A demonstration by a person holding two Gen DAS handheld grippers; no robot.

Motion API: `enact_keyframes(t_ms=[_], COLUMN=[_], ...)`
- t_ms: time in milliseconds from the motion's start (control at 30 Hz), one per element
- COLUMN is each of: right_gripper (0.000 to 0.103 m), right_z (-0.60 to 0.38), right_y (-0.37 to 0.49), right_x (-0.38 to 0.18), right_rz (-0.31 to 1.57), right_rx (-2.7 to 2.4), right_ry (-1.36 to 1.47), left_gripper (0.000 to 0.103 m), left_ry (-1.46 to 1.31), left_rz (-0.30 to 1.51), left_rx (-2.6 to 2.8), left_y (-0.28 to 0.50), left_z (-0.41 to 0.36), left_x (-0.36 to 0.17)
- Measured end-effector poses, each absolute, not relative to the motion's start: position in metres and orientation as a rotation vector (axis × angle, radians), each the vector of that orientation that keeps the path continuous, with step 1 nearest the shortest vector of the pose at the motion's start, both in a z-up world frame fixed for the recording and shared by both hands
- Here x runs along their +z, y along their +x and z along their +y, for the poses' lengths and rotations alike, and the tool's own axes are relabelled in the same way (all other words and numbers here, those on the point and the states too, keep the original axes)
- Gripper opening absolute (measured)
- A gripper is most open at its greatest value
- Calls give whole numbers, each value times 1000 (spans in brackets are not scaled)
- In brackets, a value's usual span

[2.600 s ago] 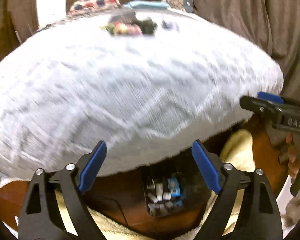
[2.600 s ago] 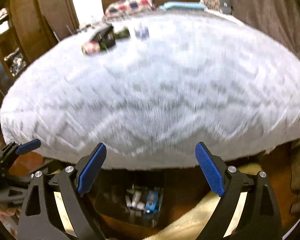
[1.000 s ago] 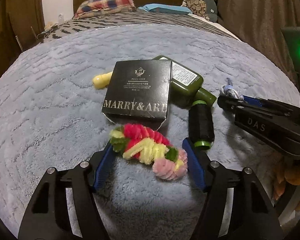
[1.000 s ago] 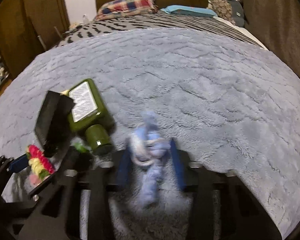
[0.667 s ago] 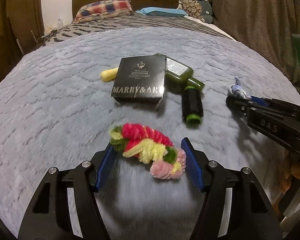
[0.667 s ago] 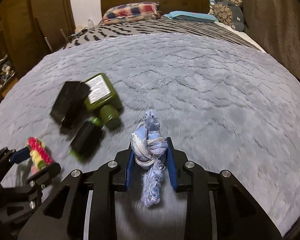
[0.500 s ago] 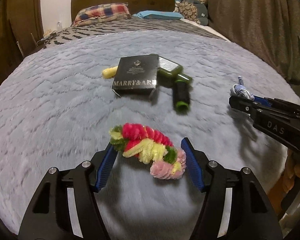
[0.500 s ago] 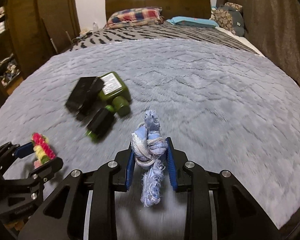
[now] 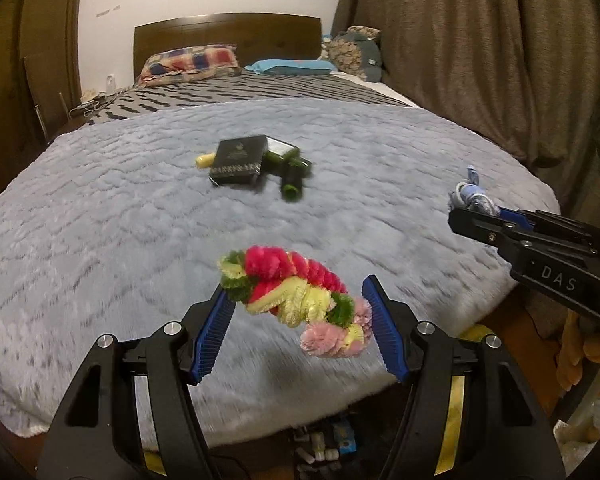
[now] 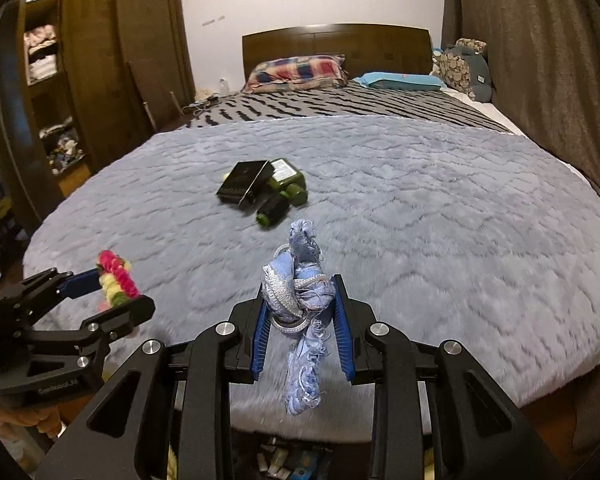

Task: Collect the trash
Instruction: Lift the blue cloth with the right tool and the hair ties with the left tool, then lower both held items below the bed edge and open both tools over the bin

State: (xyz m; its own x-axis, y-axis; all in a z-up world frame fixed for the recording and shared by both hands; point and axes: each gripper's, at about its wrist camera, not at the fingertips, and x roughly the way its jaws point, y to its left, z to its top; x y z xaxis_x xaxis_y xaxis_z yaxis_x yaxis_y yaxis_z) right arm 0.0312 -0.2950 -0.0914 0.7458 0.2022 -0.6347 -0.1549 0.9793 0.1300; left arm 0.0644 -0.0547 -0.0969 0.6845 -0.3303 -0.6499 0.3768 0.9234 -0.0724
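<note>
Left wrist view first: my left tongs (image 9: 296, 322) fill the bottom of the frame, their blue pads pinching a fuzzy bundle of pink, red, yellow and green chenille (image 9: 292, 298) held clear above the grey plush blanket (image 9: 100, 240) on the bed. The pads press its two ends, so it hangs across the gap without sagging out. At upper centre, a black box (image 9: 238, 160), a dark green bottle (image 9: 286, 156) and a black roll with a green end (image 9: 292, 186) lie in a cluster on the blanket, touching one another, with a small yellow thing (image 9: 204, 160) peeping out at the box's left. At the right edge my right tongs (image 9: 476, 212) reach in, gripping a scrap of blue fabric (image 9: 470, 194). At bottom centre, below the bed's edge, is a dark container with small items in it (image 9: 328, 446); I judge it to be the trash bin, which would explain why both loads are carried near this edge.

Right wrist view: the right tongs (image 10: 302, 330) are pressed nearly together on the knotted blue fabric (image 10: 300, 280), whose frayed tail dangles below the pads. The left tongs (image 10: 112, 294) sit at lower left with the chenille bundle (image 10: 116, 276). The box, bottle and roll cluster (image 10: 264, 190) stays uncollected at mid-frame. The bin (image 10: 288, 460) shows at the bottom edge.
</note>
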Motion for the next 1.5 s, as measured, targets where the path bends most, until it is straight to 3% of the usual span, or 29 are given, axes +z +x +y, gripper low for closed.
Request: enact_keyframes(t_ms=[467, 1200, 1500], right_gripper=[30, 30, 30], right_z=[-293, -277, -275], right_y=[-27, -18, -17], right_x=[-178, -304, -334], right_rz=[903, 1202, 1282], right_rx=[184, 154, 167], right_ry=[72, 94, 120], left_gripper=[62, 62, 62], left_ry=[74, 108, 103], left_rz=[860, 1209, 1288], left_rx=[-467, -465, -455], left_y=[4, 23, 32], left_z=[-63, -74, -73], left_x=[-167, -325, -350])
